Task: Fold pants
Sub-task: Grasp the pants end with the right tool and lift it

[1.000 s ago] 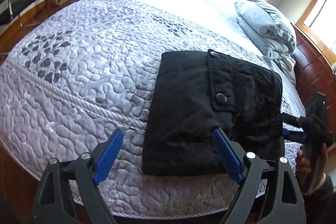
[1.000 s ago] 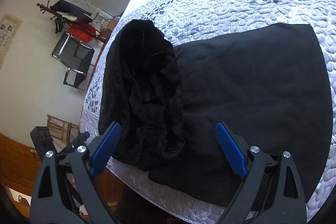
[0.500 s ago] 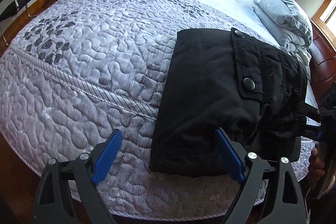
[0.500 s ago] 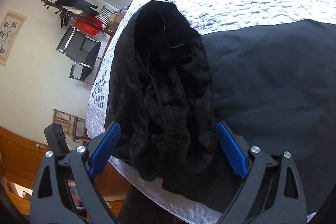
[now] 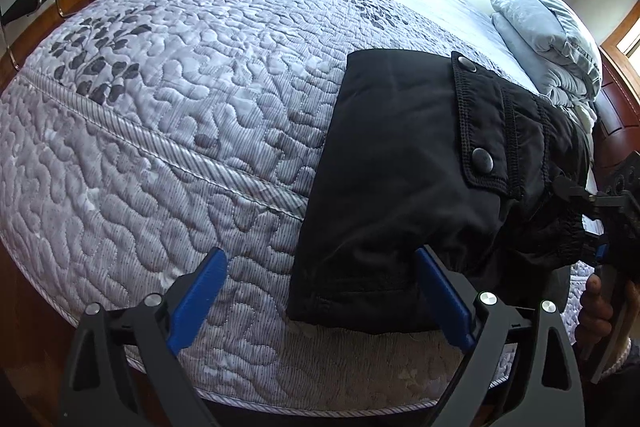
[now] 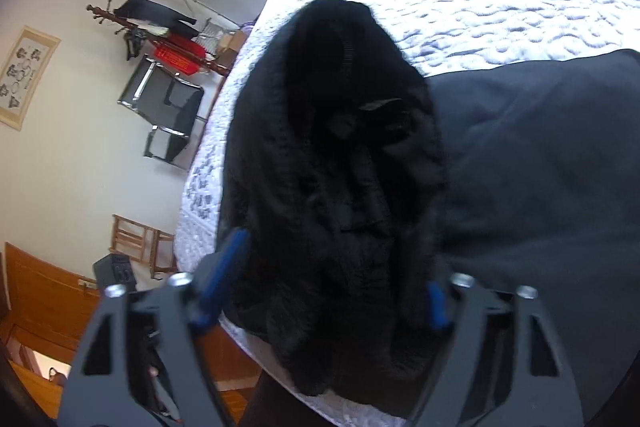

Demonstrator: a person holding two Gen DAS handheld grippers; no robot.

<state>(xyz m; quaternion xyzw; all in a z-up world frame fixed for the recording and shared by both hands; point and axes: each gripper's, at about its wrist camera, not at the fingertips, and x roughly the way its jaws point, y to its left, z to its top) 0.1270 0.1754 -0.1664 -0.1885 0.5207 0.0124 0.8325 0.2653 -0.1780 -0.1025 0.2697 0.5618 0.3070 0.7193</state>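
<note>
The left gripper (image 5: 320, 303), black-framed with blue pads, hangs with its jaws spread wide, having just been opening a little further; its right pad overlaps the near corner of the black folded pants (image 5: 404, 179) while its left pad sits over bare quilt, and neither pad presses on the cloth. The pants form a thick, roughly rectangular stack of smooth black fabric, with a stitched pocket flap (image 5: 480, 131) carrying two round snap buttons on top and a gathered, crumpled waistband bunched at the right end. They lie on the near right part of the pale grey quilted bedspread (image 5: 172, 131), close to the mattress edge.

The right gripper (image 6: 328, 291), tilted downward, has just been closing, and the bunched waistband fills the gap between its jaws; the picture is blurred, so whether the pads already pinch it cannot be told. In the left wrist view a hand (image 5: 600, 303) grips its handle at the bed's right edge.

A stack of light blue folded bedding (image 5: 548, 39) lies well apart at the far right.
</note>
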